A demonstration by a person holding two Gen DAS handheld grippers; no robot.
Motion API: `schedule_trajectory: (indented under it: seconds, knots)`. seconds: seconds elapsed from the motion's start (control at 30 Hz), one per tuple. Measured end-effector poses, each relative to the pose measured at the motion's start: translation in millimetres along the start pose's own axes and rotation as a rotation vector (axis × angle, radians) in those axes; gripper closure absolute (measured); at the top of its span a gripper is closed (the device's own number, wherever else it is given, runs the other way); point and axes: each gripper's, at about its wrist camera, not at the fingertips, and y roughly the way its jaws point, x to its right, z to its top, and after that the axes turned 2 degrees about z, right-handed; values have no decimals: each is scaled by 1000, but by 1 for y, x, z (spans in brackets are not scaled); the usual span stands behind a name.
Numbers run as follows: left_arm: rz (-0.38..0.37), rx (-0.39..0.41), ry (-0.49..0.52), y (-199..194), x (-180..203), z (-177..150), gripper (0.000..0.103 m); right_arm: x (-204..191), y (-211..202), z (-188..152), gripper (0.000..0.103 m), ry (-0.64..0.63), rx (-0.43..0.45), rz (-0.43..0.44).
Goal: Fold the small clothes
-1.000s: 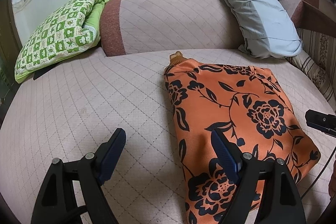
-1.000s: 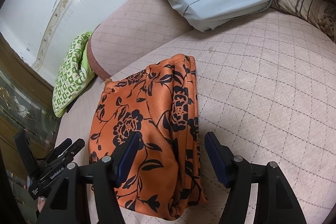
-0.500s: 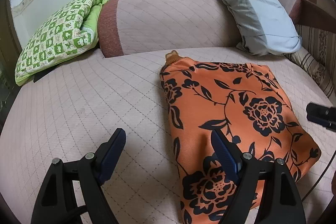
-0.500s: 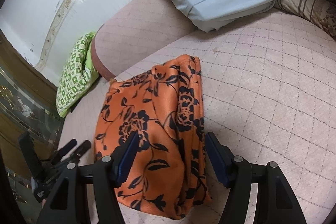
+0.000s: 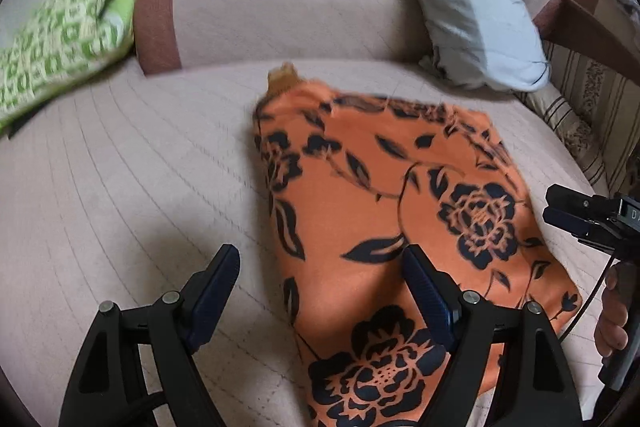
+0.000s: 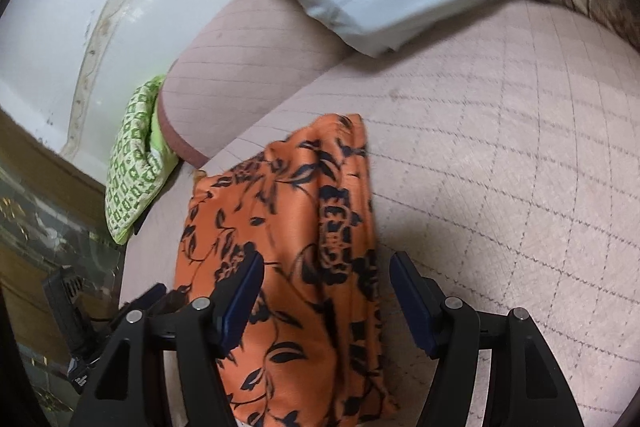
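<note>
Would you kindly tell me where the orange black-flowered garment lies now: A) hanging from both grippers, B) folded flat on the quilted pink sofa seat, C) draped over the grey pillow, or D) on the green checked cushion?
B: the orange black-flowered garment lies folded on the quilted pink sofa seat, with both grippers open above it.

orange satin garment with black floral print (image 5: 392, 211), folded into a rough rectangle, lying flat, layered edges stacked along one side (image 6: 360, 227), small tan tab at far corner
</note>
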Motion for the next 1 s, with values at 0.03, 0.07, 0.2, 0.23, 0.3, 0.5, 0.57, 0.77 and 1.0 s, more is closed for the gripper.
schedule_trajectory:
  seconds: [0.03, 0.07, 0.2, 0.23, 0.3, 0.5, 0.57, 0.77, 1.0]
  knots:
    - [-4, -15, -4, 4, 0, -1, 19, 1, 3, 1, 34, 3, -9, 2]
    - [-23, -33, -8, 7, -1, -2, 19, 2, 5, 1, 34, 3, -17, 7]
    - [-128, -97, -45, 18, 0, -8, 18, 2, 17, -3, 34, -12, -59, 14]
    - [-135, -101, -46, 19, 2, -10, 18, 4, 21, -5, 34, -11, -71, 16]
    - [-128, -95, -39, 20, 3, -12, 18, 8, 25, -7, 34, 0, -85, 18]
    - [-79, -58, -2, 19, 12, -14, 17, 16, 33, -6, 31, 28, -109, 58]
    - [-75, -52, 4, 18, 13, -16, 16, 22, 43, -7, 27, 75, -135, 103]
    - [-64, -44, 10, 21, 16, -12, 16, 18, 60, -7, 23, 116, -147, 205]
    - [-56, -39, 12, 21, 19, -12, 16, 0, 65, -17, 23, 42, -169, 194]
